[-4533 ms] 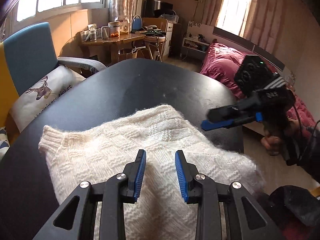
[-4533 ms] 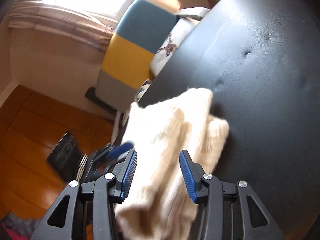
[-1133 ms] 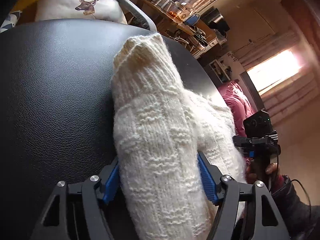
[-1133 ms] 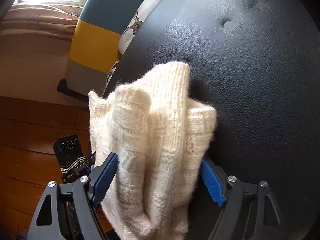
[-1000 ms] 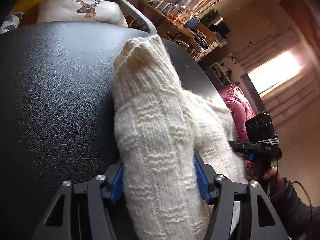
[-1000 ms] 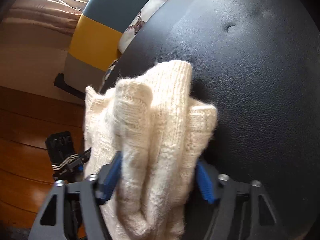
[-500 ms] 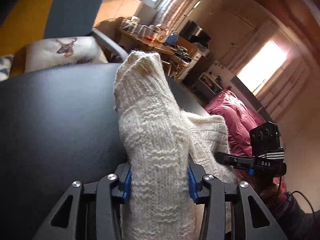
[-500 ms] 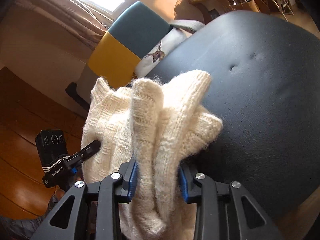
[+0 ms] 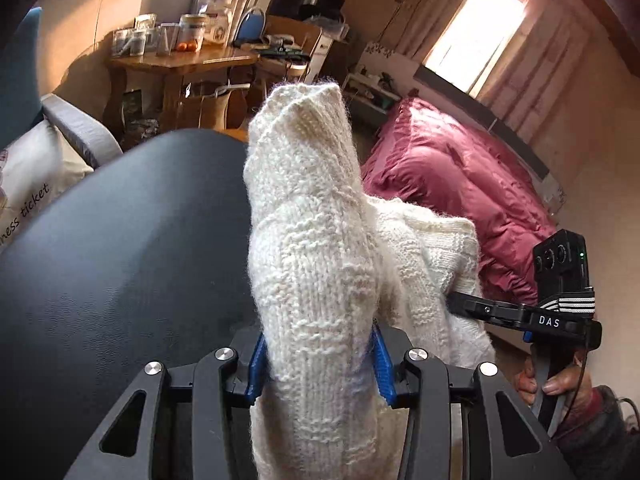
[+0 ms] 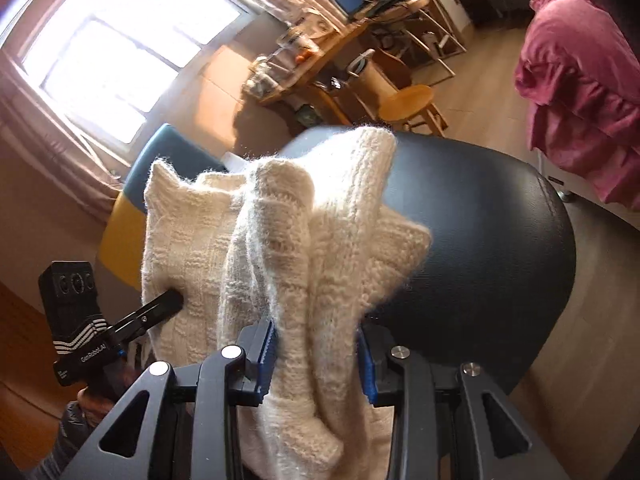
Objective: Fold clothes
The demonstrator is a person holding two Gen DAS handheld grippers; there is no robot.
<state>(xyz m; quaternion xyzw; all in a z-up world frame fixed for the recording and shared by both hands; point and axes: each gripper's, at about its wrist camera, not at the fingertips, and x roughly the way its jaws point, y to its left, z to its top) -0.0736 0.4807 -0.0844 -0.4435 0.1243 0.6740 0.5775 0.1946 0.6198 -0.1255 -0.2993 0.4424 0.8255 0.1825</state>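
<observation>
A cream knitted sweater (image 9: 316, 264) hangs lifted off the black padded table (image 9: 120, 248), held by both grippers. My left gripper (image 9: 318, 360) is shut on one bunched edge, which stands up between its blue pads. In the same view the right gripper (image 9: 464, 306) grips the sweater's far side, a hand below it. From the right wrist, the sweater (image 10: 304, 248) bunches up in front of the table (image 10: 488, 248) with my right gripper (image 10: 316, 356) shut on it. The left gripper (image 10: 168, 304) pinches the sweater's left side there.
A blue and yellow armchair (image 10: 132, 208) with a printed cushion (image 9: 28, 184) stands left of the table. Behind are a cluttered wooden desk (image 9: 188, 60), a wooden stool (image 10: 408, 108) and a bed with a red quilt (image 9: 460, 184). Wooden floor surrounds the table.
Both grippers closed on the sweater's edges and raised it off the table. The views tilted up, and the sweater now hangs bunched between the two grippers.
</observation>
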